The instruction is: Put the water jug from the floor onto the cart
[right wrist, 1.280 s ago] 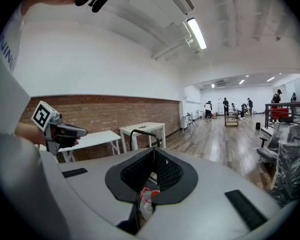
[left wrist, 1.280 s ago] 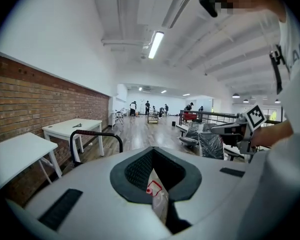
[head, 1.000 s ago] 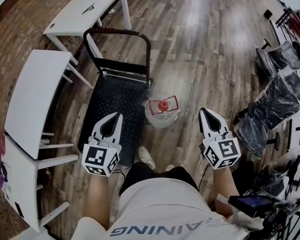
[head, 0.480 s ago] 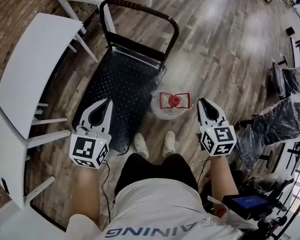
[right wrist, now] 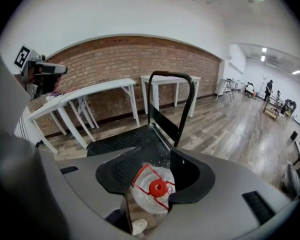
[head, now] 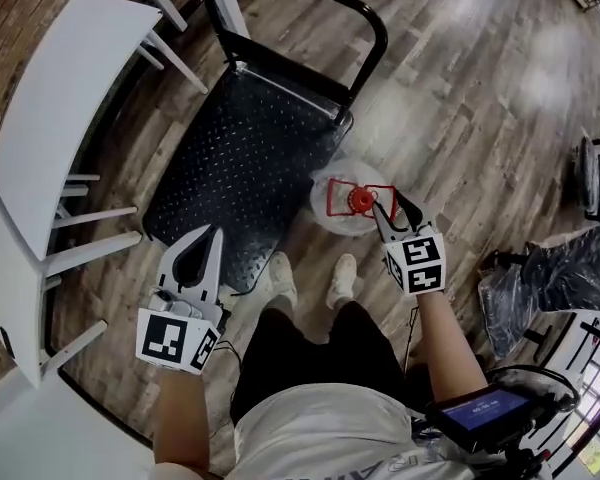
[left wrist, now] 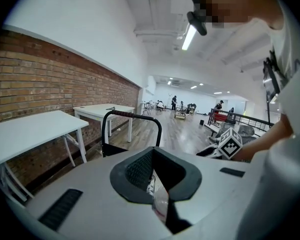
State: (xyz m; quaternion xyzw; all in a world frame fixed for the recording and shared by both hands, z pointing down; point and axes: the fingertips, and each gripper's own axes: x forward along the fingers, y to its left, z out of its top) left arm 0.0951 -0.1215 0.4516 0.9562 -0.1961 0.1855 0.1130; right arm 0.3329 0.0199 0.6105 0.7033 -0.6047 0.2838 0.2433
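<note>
Water jug stands on the floor at the 4 o'clock corner of the black cart, just beside its deck. Open boards spread toward 2 o'clock, and a white desk hems 9 o'clock. Right gripper tilts down over the jug's red cap; its jaws have just been opening and stand half spread, the cap between them ungripped. Left gripper hangs at the cart's 6 o'clock edge, jaws together, empty.

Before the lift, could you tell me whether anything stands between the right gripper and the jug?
Nothing visible does. The right gripper, its jaws just opening with only the jug ahead in their gap, points straight at it beside the cart.
</note>
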